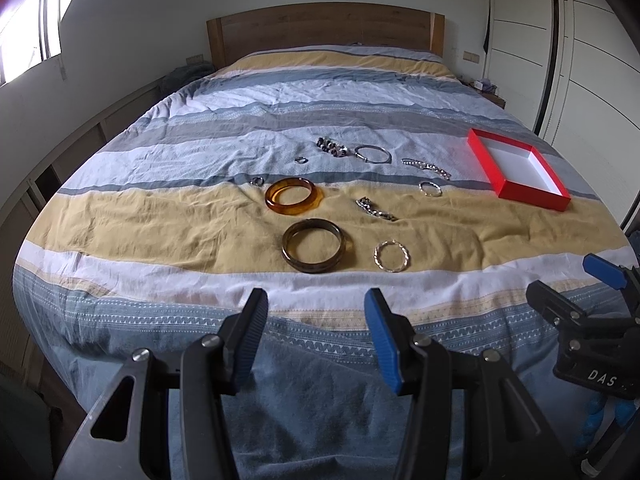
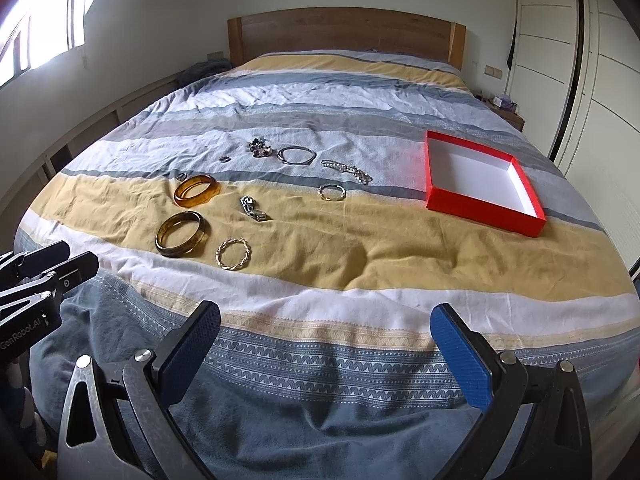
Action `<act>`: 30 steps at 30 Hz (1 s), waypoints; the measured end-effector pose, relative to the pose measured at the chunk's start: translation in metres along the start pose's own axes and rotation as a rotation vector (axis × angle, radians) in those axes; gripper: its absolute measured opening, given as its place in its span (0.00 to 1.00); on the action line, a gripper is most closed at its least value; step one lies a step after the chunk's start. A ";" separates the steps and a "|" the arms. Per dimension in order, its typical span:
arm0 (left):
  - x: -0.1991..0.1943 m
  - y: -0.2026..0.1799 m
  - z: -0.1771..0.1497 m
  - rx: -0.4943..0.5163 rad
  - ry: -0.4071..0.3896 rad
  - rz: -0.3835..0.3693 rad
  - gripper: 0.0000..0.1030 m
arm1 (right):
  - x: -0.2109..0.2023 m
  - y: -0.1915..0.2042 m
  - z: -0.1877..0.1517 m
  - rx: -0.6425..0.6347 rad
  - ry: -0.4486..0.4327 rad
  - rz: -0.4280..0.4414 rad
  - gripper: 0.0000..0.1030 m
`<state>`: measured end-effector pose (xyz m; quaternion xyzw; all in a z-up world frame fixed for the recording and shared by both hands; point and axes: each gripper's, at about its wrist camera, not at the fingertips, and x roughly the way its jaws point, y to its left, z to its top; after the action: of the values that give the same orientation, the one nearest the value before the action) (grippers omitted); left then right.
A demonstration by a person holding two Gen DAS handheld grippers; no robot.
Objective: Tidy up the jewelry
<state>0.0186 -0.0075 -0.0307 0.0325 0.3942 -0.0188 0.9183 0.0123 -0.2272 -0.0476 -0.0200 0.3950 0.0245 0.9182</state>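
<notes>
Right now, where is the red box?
In both views the red box lies open on the bedspread's right side, beyond the chain bracelet.

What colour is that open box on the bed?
The box is red outside, white inside; clearest in the right wrist view.

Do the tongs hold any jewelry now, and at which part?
Nothing is held. Left tongs and right tongs are open above the bed's near edge.

On the bed (image 1: 160,216) lie two thick amber bangles (image 1: 293,196), one thin silver bangle (image 1: 372,154), two twisted wire hoops (image 1: 392,256), two small rings (image 1: 301,159), two chain bracelets (image 1: 426,167), one beaded bracelet (image 1: 330,147) and one red box (image 1: 532,196).
</notes>
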 end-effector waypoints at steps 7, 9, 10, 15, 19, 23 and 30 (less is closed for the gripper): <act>0.009 0.000 0.000 -0.005 0.017 0.002 0.47 | 0.006 -0.001 0.001 0.006 0.007 0.002 1.00; 0.011 0.001 0.000 -0.005 0.023 0.000 0.47 | 0.007 -0.001 0.001 0.005 0.008 0.002 1.00; 0.012 0.002 0.000 -0.005 0.026 0.000 0.47 | 0.006 -0.001 0.000 0.004 0.008 0.000 1.00; 0.018 0.002 -0.001 -0.003 0.040 0.000 0.47 | 0.008 0.000 0.000 0.004 0.009 0.002 1.00; 0.022 0.002 -0.001 -0.007 0.049 -0.003 0.47 | 0.012 0.001 0.002 0.002 0.010 0.005 1.00; 0.025 0.003 -0.001 -0.008 0.058 -0.007 0.47 | 0.014 0.003 0.002 0.001 0.011 0.006 1.00; 0.031 0.003 -0.002 -0.008 0.074 -0.013 0.47 | 0.019 0.006 0.003 -0.005 0.020 0.008 1.00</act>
<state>0.0389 -0.0049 -0.0543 0.0270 0.4280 -0.0218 0.9031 0.0269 -0.2202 -0.0598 -0.0212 0.4044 0.0290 0.9139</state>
